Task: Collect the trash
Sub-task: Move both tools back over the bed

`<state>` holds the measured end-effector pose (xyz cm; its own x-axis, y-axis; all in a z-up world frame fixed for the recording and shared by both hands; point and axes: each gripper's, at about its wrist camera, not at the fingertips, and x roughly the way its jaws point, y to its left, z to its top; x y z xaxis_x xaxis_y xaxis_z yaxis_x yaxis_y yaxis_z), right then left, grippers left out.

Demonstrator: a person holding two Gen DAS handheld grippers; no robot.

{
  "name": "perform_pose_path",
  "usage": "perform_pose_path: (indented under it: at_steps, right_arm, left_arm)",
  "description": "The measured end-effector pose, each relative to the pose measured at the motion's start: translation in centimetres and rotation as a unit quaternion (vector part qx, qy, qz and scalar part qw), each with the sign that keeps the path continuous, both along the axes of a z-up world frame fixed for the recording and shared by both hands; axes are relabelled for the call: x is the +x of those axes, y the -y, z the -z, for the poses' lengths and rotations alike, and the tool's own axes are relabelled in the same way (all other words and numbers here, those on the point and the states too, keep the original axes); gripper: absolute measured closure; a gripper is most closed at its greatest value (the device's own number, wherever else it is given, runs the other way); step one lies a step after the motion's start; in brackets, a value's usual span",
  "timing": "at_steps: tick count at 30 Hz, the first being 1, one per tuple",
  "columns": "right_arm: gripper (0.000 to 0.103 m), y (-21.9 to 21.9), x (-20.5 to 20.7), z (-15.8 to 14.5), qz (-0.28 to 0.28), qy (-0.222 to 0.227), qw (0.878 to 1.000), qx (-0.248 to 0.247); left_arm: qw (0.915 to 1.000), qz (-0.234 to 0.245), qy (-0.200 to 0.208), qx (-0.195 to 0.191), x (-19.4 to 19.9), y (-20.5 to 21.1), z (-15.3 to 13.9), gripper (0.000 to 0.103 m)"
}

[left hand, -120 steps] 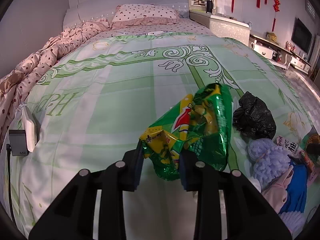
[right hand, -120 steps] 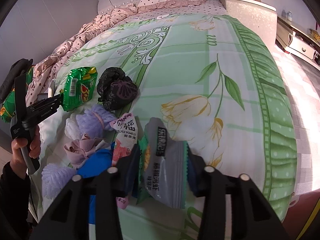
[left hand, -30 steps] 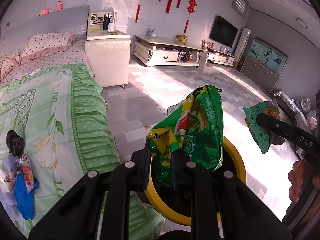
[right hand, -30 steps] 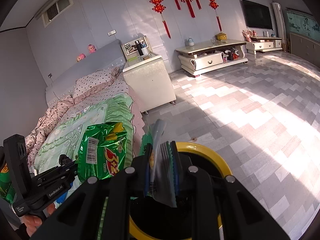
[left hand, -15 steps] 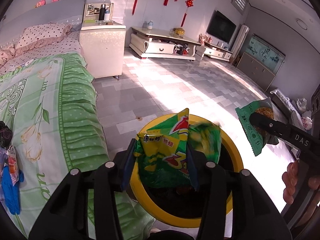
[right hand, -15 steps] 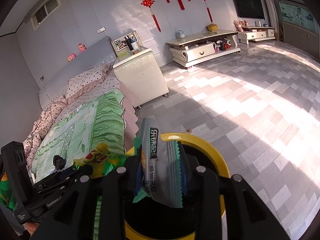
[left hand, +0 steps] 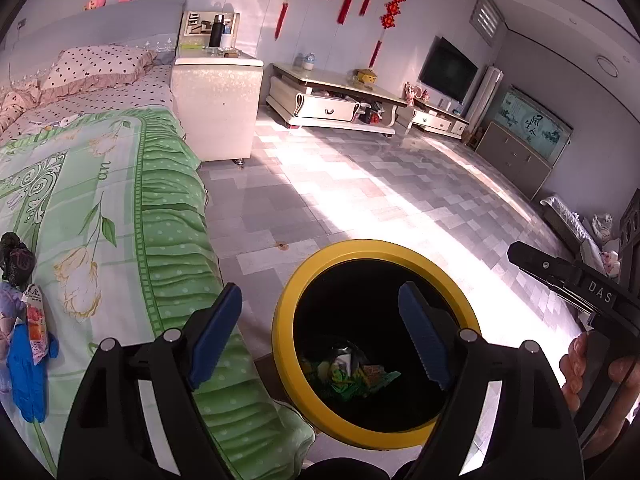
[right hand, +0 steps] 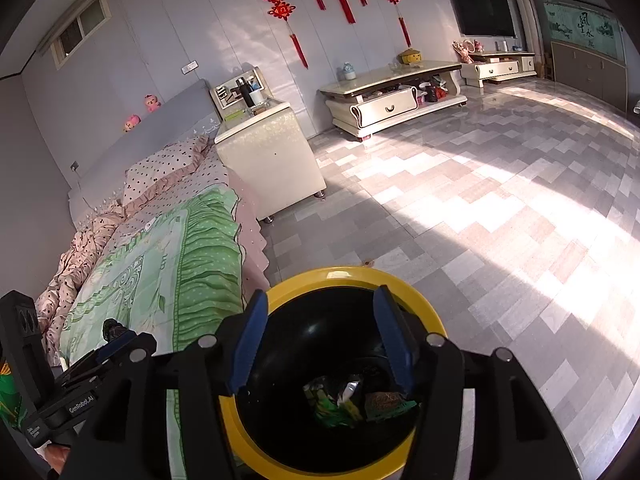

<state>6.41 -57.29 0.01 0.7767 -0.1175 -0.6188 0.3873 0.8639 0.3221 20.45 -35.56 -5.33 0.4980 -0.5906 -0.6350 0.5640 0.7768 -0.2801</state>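
Both snack wrappers have dropped into the yellow-rimmed black bin, lower centre. Left claw and right claw, jaws just opened, hold nothing. More trash remains on the green-quilted bed, lower left.

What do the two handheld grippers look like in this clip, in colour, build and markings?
Both are matte black plastic frames with two angular fingers, silver bolt heads at the joints and ribbed blue pads. The left gripper carries white "GenRobot.AI" lettering on its side in the right wrist view; the right gripper shows white "DAS" lettering in the left wrist view. No cables or sleeves are visible.
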Motion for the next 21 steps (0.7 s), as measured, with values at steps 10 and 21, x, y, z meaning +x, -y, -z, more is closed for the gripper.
perform_pose_path:
  at_steps: [10,21]
  right_arm:
    - [0.039,-2.7,0.3,-1.1,-0.026,0.008,1.000,-0.009]
    - [0.035,-9.1,1.8,-3.0,-0.081,0.021,0.996,-0.029]
  left_arm:
    - [0.9990,-0.033,0.028,0.006,-0.3,-4.5,-1.5,0.017]
    - [0.9924,-0.107,0.058,0.014,0.3,-13.7,-3.3,0.014]
